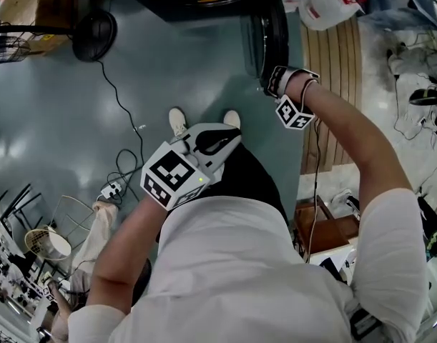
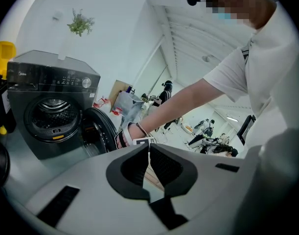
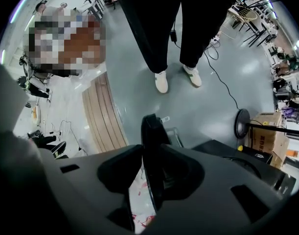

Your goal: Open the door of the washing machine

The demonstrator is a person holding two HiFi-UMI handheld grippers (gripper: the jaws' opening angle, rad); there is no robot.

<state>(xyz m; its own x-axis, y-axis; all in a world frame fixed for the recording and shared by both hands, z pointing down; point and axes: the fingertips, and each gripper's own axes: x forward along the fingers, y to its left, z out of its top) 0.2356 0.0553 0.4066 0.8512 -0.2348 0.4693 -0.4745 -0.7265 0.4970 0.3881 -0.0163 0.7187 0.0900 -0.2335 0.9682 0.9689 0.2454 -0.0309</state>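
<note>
Hanging open off the washer [image 2: 51,111], the door [image 3: 151,141] has its edge sitting between the jaws of the right gripper [image 3: 149,151], which look spread and not squeezing it. Left gripper [image 2: 149,150] is closed on nothing, well back from the door.

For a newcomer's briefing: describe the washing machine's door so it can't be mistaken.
Find the dark grey front-loading washing machine. Its door is the round, dark-rimmed disc swung out right of the drum, its rim between the jaws of the right gripper. Unlike the drum's open mouth, it stands nearly edge-on.
</note>
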